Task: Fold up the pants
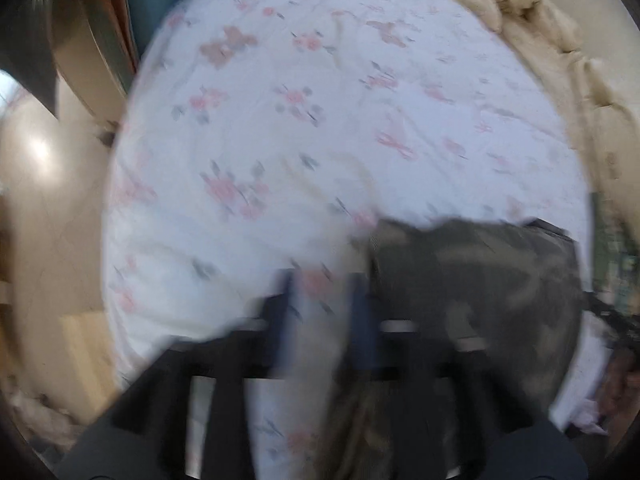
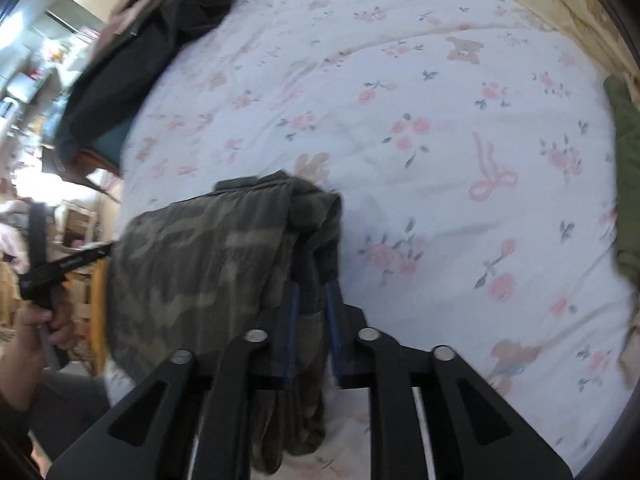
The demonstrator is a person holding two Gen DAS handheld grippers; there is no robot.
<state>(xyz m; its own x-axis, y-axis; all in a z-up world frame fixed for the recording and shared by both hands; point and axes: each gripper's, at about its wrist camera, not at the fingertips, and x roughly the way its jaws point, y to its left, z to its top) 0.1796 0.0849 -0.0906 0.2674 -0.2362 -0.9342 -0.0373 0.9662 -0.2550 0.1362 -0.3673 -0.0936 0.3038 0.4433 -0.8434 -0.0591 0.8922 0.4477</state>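
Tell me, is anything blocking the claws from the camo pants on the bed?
No, nothing visible is. The right claw already has a fold of the camo pants between its fingers. The left claw is open over bare sheet, with the pants right beside it.

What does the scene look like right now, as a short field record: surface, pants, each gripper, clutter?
surface: bed with floral sheet
pants: camouflage pants, folded into a compact stack near the bed's edge
left gripper: open, over bare sheet beside the pants; view blurred
right gripper: fingers straddle the pants' folded edge; grip unclear
clutter: dark garment at far corner
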